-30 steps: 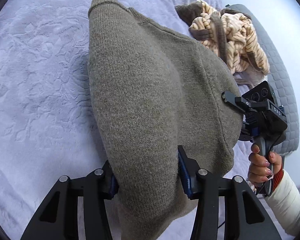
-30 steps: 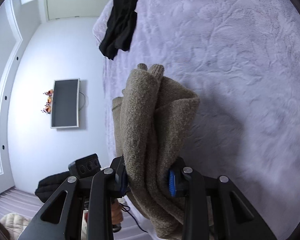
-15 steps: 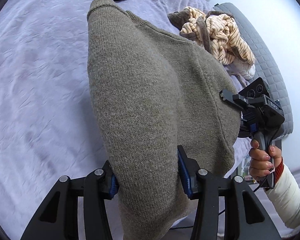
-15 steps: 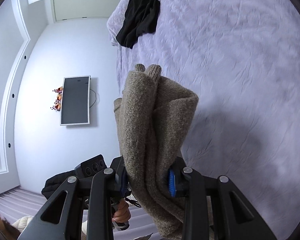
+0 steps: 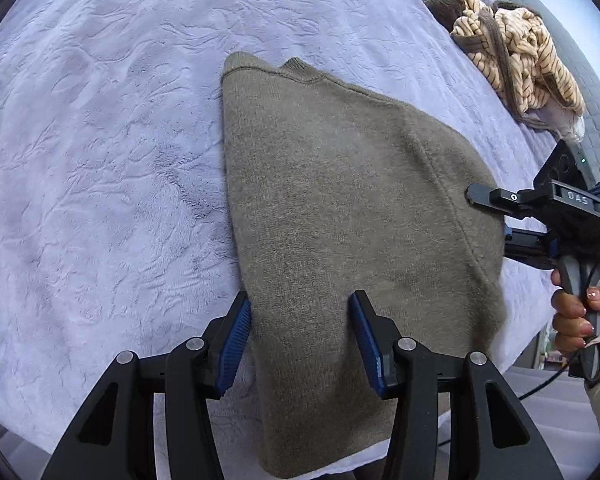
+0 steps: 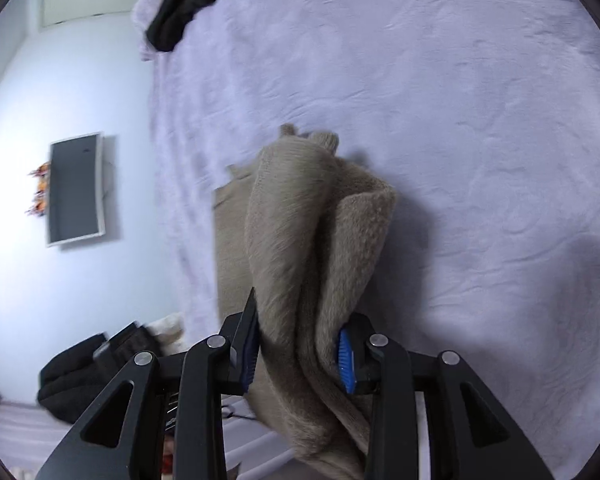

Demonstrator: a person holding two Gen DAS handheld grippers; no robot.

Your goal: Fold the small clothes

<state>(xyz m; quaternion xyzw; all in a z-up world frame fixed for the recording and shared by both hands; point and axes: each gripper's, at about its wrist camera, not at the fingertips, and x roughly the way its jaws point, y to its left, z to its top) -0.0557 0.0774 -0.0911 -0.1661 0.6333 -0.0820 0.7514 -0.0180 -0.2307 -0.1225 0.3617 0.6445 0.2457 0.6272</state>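
A folded olive-grey knit sweater (image 5: 340,200) lies spread on the lavender bedspread (image 5: 100,160), its near end hanging past the bed's edge. My left gripper (image 5: 300,312) points steeply down at it; its jaws are opening, with the sweater's near end still filling the gap between the blue pads. The right gripper (image 5: 490,216), in a person's hand (image 5: 576,312), holds the sweater's right edge. In the right wrist view the sweater (image 6: 300,220) stands bunched in thick folds between the pads of the right gripper (image 6: 300,320), whose jaws are also opening.
A crumpled cream-and-brown striped garment (image 5: 516,48) lies at the bed's far right beside a grey quilted cushion (image 5: 596,120). A black garment (image 6: 184,0) rests at the bed's far corner. A wall screen (image 6: 76,192) and a dark bundle on the floor (image 6: 72,380) lie beyond the bed.
The sweater hung in the air between both grippers; now it has come down flat onto the bedspread. Both grippers moved across the bed, and their pads stand slightly wider.
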